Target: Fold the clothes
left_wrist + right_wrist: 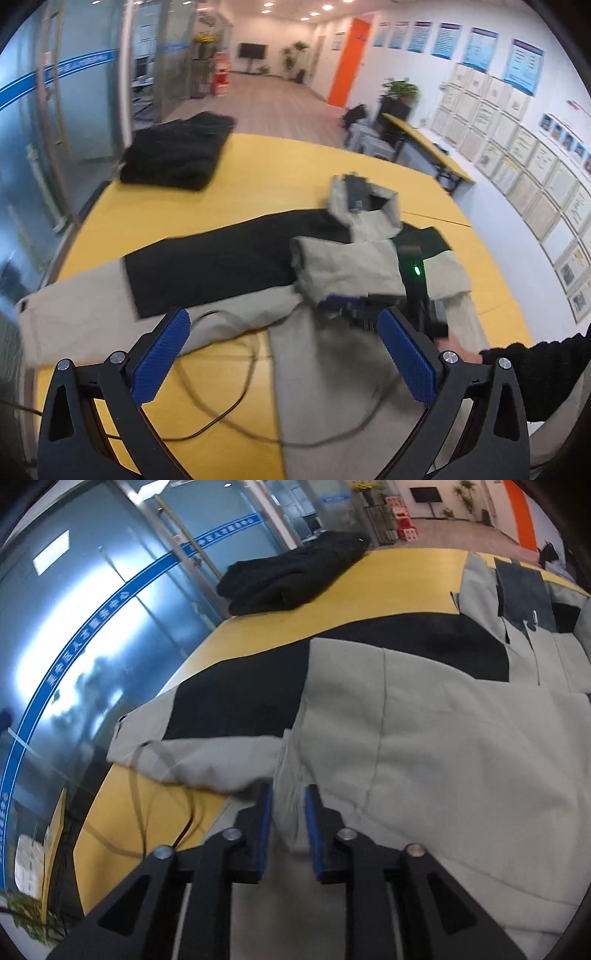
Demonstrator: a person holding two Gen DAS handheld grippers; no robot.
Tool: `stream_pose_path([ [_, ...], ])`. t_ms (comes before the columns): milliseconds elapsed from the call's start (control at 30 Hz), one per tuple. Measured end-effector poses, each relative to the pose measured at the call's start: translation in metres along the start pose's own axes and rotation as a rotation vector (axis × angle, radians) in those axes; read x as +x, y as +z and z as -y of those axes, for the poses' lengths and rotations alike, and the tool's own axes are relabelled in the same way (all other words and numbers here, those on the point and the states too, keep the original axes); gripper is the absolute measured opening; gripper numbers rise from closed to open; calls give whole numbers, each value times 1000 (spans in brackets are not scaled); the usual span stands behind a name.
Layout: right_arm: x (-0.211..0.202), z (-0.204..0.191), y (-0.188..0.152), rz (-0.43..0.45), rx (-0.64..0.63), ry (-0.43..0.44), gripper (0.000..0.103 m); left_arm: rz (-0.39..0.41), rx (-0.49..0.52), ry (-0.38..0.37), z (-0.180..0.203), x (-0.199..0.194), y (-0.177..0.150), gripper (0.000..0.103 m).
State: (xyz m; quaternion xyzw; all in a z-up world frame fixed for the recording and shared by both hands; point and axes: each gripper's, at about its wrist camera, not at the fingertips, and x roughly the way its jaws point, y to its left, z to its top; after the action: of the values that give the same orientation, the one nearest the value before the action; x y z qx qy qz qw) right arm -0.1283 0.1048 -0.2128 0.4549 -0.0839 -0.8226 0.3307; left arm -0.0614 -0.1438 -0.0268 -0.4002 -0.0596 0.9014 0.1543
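Observation:
A grey-and-black jacket (221,258) lies spread on the yellow table (280,166), its hood (364,203) at the far side. One grey sleeve (343,266) is folded across the body. My left gripper (284,319) hovers wide open over the jacket's near edge with nothing between its pads. In the right wrist view the right gripper (288,794) stands slightly open, a fold of the grey jacket (424,738) lying loose between its blue pads (310,812). The left wrist view shows the right gripper (351,302) blurred at the folded sleeve, held by a hand (456,349) in a black sleeve.
A folded black garment (173,155) (295,576) sits at the table's far left corner. A thin dark cable (229,387) (144,812) loops over the near table by the jacket's edge. Glass partitions stand to the left, a second desk (428,144) to the right.

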Motion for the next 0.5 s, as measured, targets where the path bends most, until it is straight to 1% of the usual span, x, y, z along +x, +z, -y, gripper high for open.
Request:
stream_pose_path([
  [33,-19,2,-5,24,-24,-14,62,0,24,-24,9,8,7,103],
  [67,-42,5,-10,61,-49,-41,70,4,52,-46,18,18,13,103],
  [100,-66,9,-15,98,-74,-68,83,5,75,-75,29,30,22,103],
  [133,-89,14,-20,134,-96,-107,91,6,98,-105,40,43,31,103],
  [200,-137,37,-31,184,-139,-242,94,4,134,-170,63,74,47,103],
  [267,-172,65,-41,182,-193,-433,94,-28,149,-203,82,121,57,103],
  [300,-185,81,-49,160,-228,-543,94,-52,154,-212,91,146,59,103],
  [333,-193,101,-61,114,-269,-661,94,-85,161,-207,98,172,57,103],
  [367,-199,121,-73,61,-303,-745,94,-119,167,-199,105,197,55,103],
  [433,-208,156,-94,-33,-359,-841,93,-192,175,-176,117,244,49,103],
  [467,-207,170,-100,-67,-381,-878,91,-232,171,-163,119,263,44,103],
  [500,-206,183,-105,-95,-402,-909,86,-275,158,-154,121,285,37,103],
])
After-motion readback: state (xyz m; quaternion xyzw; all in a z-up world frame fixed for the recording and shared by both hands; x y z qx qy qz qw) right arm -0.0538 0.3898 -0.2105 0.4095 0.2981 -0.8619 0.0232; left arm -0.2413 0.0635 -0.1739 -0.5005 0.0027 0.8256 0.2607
